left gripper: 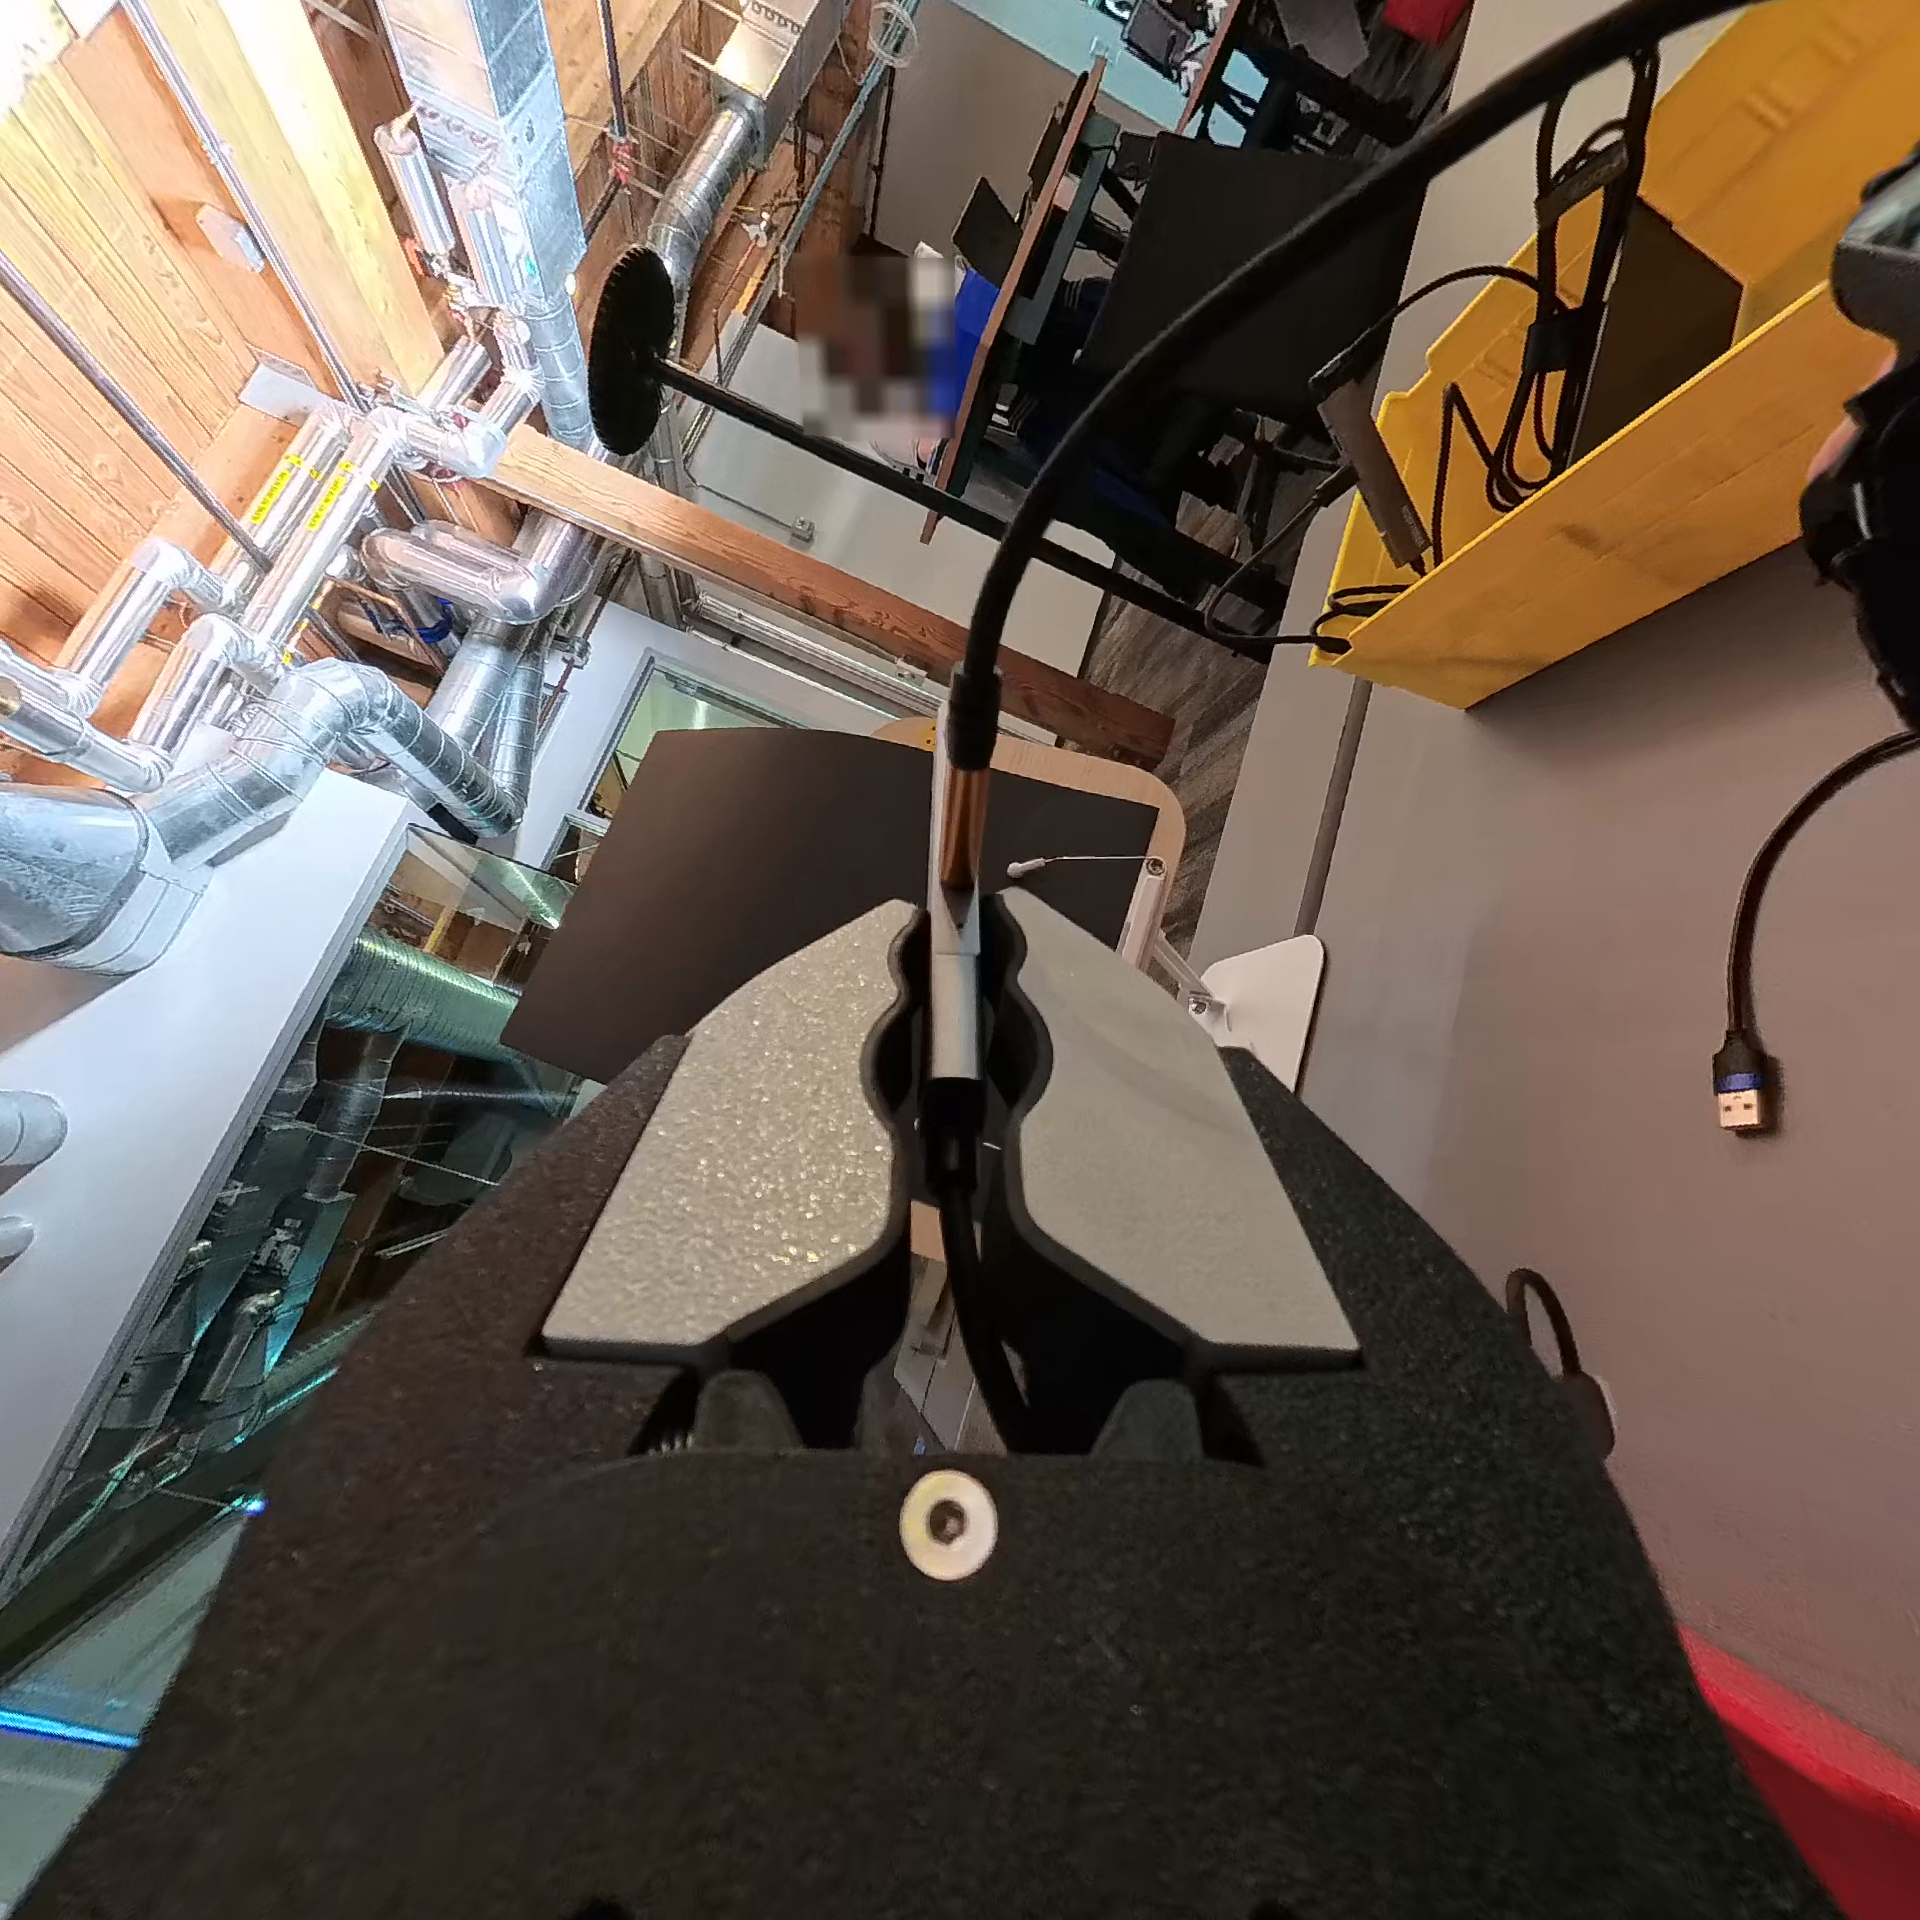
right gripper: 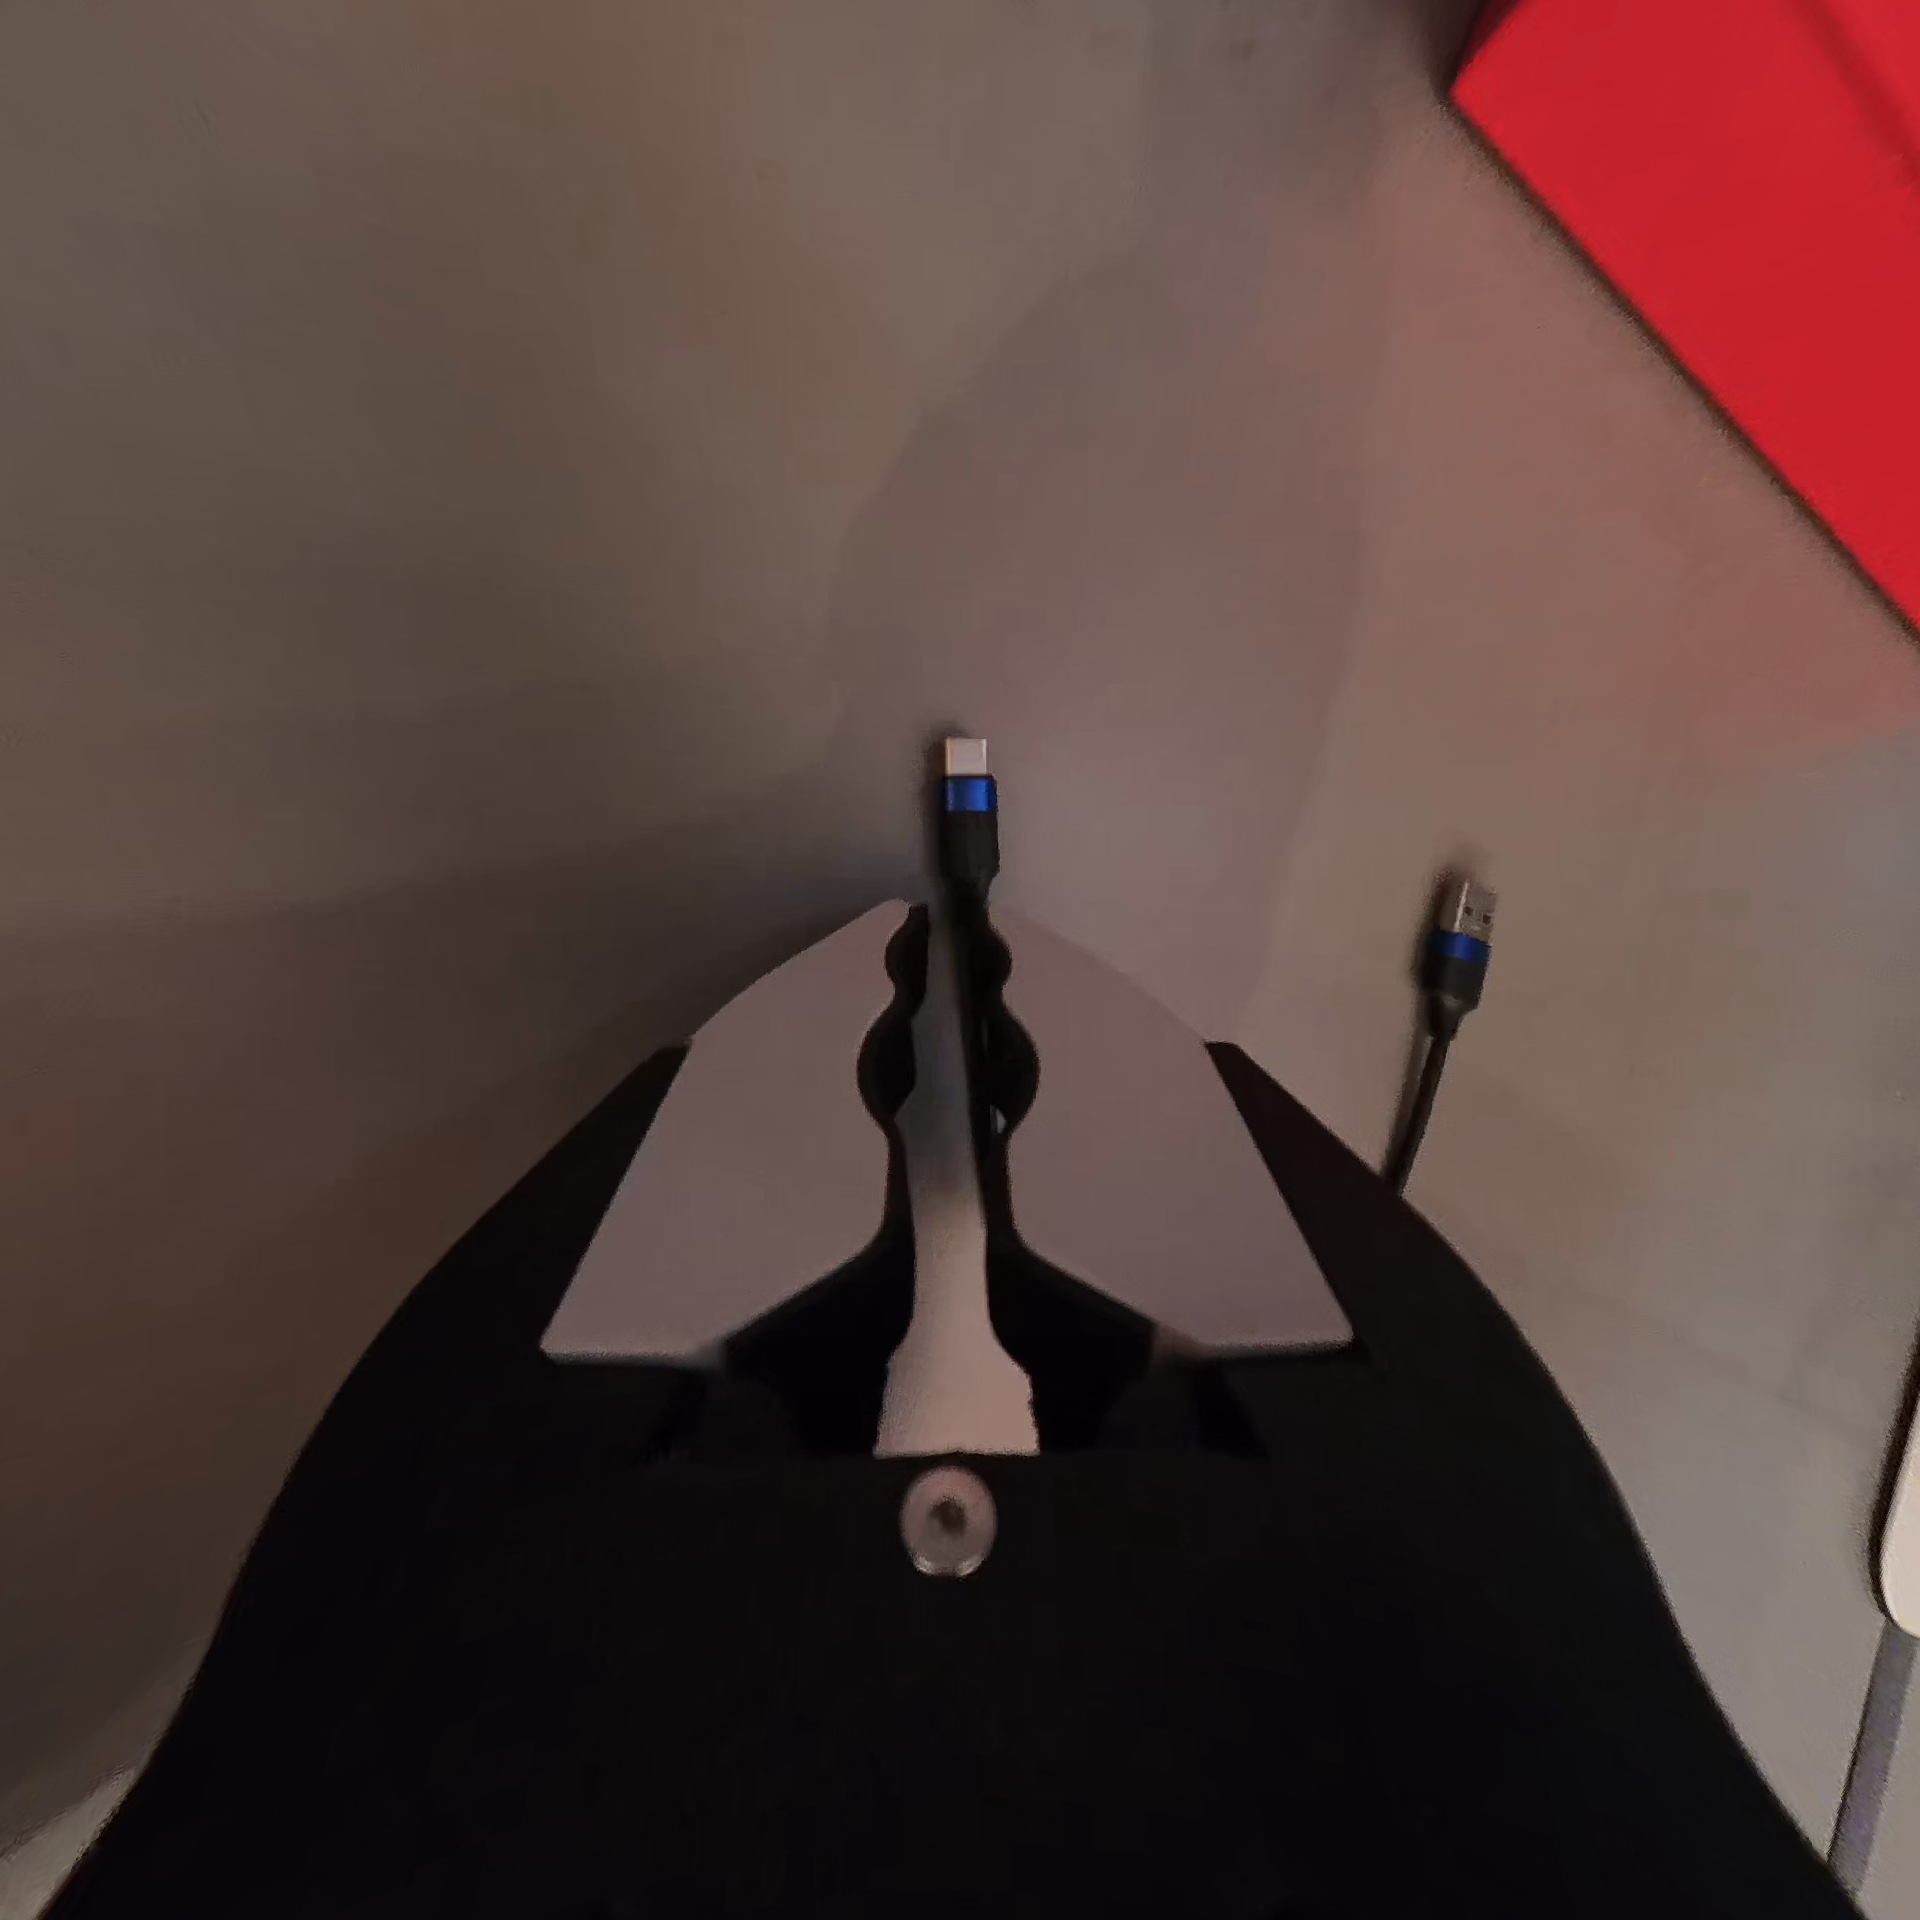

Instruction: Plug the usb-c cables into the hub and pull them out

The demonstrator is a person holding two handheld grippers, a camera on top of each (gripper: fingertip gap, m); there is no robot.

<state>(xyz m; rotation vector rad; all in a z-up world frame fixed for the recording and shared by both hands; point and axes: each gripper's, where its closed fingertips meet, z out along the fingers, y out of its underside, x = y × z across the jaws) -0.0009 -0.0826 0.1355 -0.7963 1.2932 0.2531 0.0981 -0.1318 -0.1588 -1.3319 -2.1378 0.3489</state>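
1. Here, left gripper (left gripper: 958,914): clenched on a slim grey hub (left gripper: 956,997), held edge-on between both pads; hub raised off the table and pointing into the room.
2. Black cable (left gripper: 1049,457): plugged into the hub's far end through a copper-toned connector (left gripper: 961,821), arcing up and off to the right; a second black lead trailing from the hub's near end back between the fingers.
3. Right gripper (right gripper: 954,914): clamped on a black usb-c cable (right gripper: 968,862) just behind its plug; blue collar and silver tip projecting past the fingertips, over the grey table (right gripper: 520,416).
4. USB-A plug (right gripper: 1460,925) with blue collar: lying on the table, right of the right gripper, apart from it; seen also in the left wrist view.
5. Yellow bin (left gripper: 1621,499): on the table, far side, holding loose black cables.
6. Red object (right gripper: 1714,260): at the table's edge, kind unclear.
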